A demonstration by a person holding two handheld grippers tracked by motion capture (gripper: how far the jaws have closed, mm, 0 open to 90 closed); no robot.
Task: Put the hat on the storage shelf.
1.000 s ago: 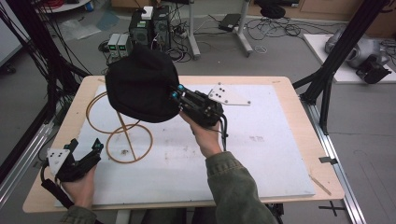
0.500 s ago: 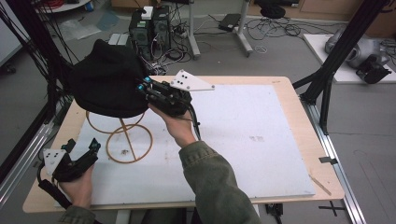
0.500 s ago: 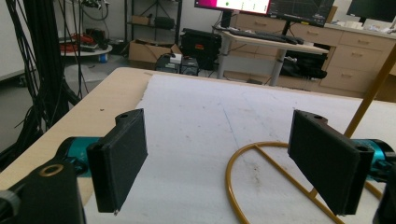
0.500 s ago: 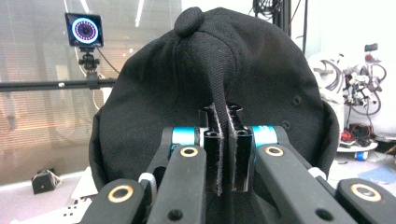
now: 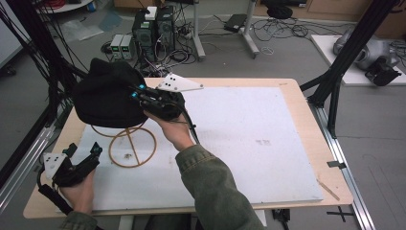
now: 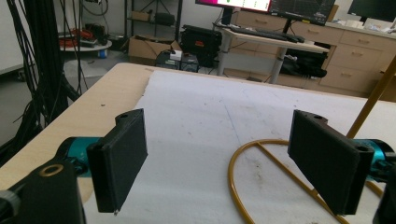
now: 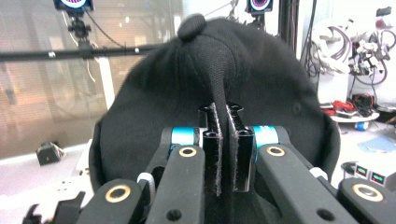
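Observation:
A black cap [image 5: 106, 93] hangs over the top of a yellow wire stand [image 5: 132, 146] at the table's left. My right gripper [image 5: 140, 95] is shut on a fold of the cap's cloth [image 7: 219, 88]; the cap [image 7: 224, 60] looms large right ahead of its jaws. At the front left corner my left gripper [image 5: 84, 149] rests low in a hand, open, with nothing between its pads [image 6: 120, 158]. The stand's round base [image 6: 261, 177] and slanted rod [image 6: 371, 105] lie just ahead of it, to the right.
A white sheet [image 5: 249, 143] covers most of the wooden table [image 5: 292, 86]. Black frame posts [image 5: 344, 62] stand at the table's right and left. Computers and cables [image 5: 153, 28] sit on the floor beyond the far edge.
My right gripper has carried the cap leftward and down over the stand's top. The left gripper has stayed put, open.

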